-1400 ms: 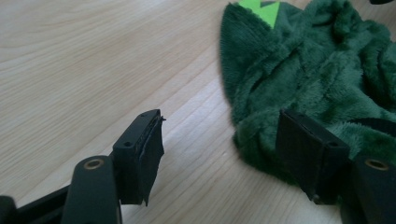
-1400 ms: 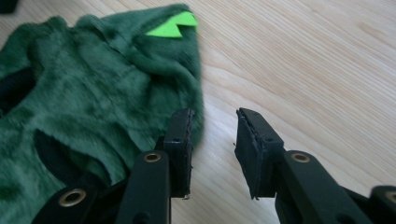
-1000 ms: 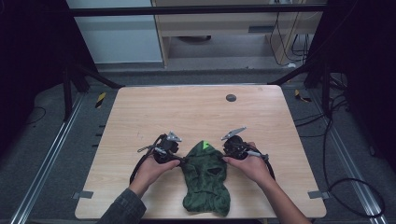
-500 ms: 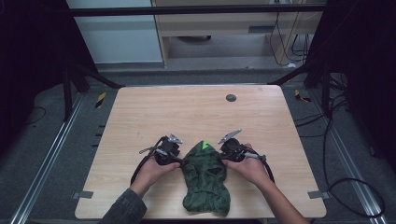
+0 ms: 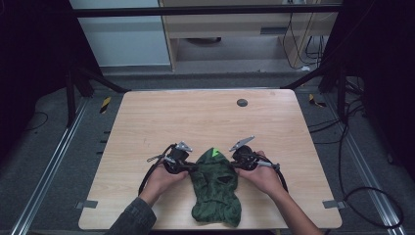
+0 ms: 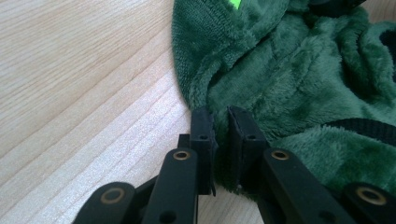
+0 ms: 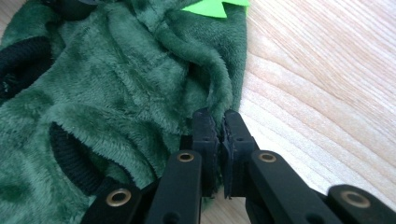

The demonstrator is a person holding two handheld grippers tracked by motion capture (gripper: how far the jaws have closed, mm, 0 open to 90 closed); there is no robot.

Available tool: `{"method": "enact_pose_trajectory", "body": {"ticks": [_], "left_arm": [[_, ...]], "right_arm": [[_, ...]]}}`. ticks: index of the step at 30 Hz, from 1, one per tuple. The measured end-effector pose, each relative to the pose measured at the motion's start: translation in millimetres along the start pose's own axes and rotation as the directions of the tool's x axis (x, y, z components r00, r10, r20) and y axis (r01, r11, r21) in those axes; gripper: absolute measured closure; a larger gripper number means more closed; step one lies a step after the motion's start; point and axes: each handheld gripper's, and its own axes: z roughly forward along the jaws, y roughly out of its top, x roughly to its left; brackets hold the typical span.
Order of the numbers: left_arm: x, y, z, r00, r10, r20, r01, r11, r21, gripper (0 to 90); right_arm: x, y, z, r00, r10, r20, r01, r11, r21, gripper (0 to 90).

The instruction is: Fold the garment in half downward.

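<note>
Both hand-held grippers are closed on the dark green plush fleece garment (image 5: 215, 188), one at each side edge of its upper part. In the left gripper view, the left hand-held gripper (image 6: 220, 126) is seen with its black jaws narrowed to a slim gap in which a fold of the fleece edge is pinched. In the right gripper view, the right hand-held gripper (image 7: 220, 127) is seen nearly shut on the opposite edge, with green pile caught between the pads. In the high view, the left hand-held gripper (image 5: 188, 168) and the right hand-held gripper (image 5: 235, 165) are set against the two sides of the garment, held by a person's hands entering from below.

Compared with a second ago, the jaws of both have just been closing, with fleece between them, while the hands are kept where they were. From this it is judged that the grasp is now made on both sides, and that the garment can next be lifted, spread or folded.

The garment is laid flat on the pale wooden surface (image 5: 205, 117), near its front edge, with a bright green triangular patch (image 5: 214, 153) at its far end and black ribbed trim (image 7: 21, 63) around its openings. No container is seen on the surface; only a small dark round disc (image 5: 242, 103) is set into it near the far edge.
</note>
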Motion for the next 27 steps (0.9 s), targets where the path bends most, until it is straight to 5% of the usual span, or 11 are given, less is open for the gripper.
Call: {"method": "enact_pose_trajectory", "body": {"ticks": [27], "left_arm": [[1.3,25.7,-25.0,0.9983,0.047,-0.034,-0.049,0.9979,-0.043,82.7]], "right_arm": [[-7.1,20.7,-27.6,0.9991,-0.041,0.007,0.041,0.997,-0.069,86.0]]}}
